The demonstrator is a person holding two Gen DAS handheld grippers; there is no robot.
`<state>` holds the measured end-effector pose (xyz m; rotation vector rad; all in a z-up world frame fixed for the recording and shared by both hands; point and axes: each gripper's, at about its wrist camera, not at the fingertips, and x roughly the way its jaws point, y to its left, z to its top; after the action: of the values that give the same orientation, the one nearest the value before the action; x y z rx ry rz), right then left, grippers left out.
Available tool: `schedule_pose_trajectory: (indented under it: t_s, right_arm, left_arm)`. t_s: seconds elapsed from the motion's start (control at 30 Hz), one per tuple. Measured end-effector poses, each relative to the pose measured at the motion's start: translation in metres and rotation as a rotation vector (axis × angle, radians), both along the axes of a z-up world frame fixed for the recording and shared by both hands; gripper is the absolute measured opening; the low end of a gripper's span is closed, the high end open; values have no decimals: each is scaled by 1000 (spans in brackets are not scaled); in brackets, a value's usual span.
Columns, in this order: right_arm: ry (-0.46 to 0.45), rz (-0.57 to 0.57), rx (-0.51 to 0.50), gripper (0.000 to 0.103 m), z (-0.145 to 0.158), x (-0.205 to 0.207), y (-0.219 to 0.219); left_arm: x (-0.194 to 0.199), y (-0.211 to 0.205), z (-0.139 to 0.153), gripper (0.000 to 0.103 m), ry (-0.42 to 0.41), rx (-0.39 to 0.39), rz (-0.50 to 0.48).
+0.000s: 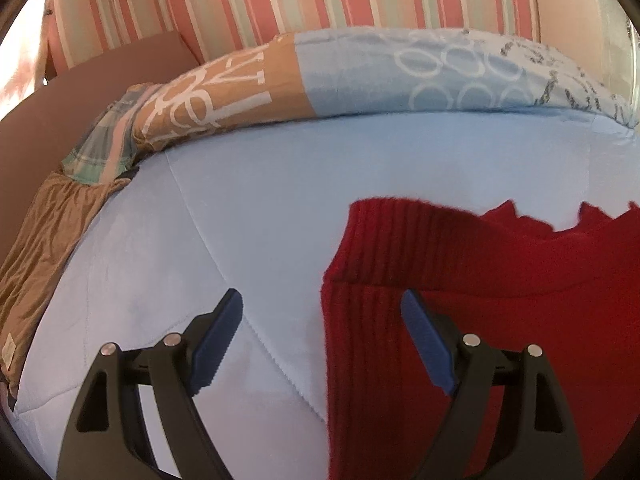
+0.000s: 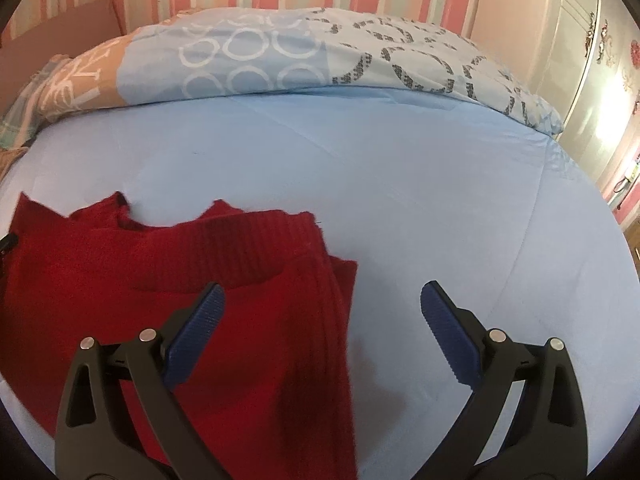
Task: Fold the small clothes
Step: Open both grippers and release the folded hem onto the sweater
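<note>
Red knit, thick and ribbed: the sweater [image 1: 480, 300] lies partly folded on the blue bedspread [image 1: 240, 200]. Both grippers hang over it with jaws spread wide and nothing between the pads. On the left gripper [image 1: 322, 300], the sweater's ribbed edge runs right between the fingers, one pad over knit, the other over bare bedspread. The right gripper [image 2: 322, 300] mirrors that on the opposite edge [image 2: 336, 320].

My worry is that closing from here could pinch only the top layer, or snag the bedspread too, so the fold drags open. A bulky knit also springs back, and uneven grabs would skew the fold.
</note>
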<state>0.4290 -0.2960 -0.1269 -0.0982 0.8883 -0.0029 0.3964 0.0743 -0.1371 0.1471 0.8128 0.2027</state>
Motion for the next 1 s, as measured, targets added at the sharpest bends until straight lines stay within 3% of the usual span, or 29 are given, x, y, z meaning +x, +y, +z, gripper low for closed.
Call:
schedule_pose_trajectory:
  t_s: [0.1, 0.47, 0.67, 0.83, 1.0]
  right_arm:
    - [25, -28, -3, 98, -12, 13, -7]
    - [94, -95, 0, 100, -45, 39, -28]
    - [28, -65, 58, 100, -19, 23, -28]
    - [-51, -21, 95, 100, 18, -17, -25]
    - [-76, 18, 73, 100, 29, -62, -10]
  left_arm:
    - [13, 7, -14, 96, 27, 10, 32]
    - [39, 24, -31, 102, 48, -10, 59]
    - [21, 18, -8, 102, -17, -5, 32]
    - [-20, 6, 32, 102, -102, -26, -3]
    - [-71, -16, 47, 102, -147, -5, -22]
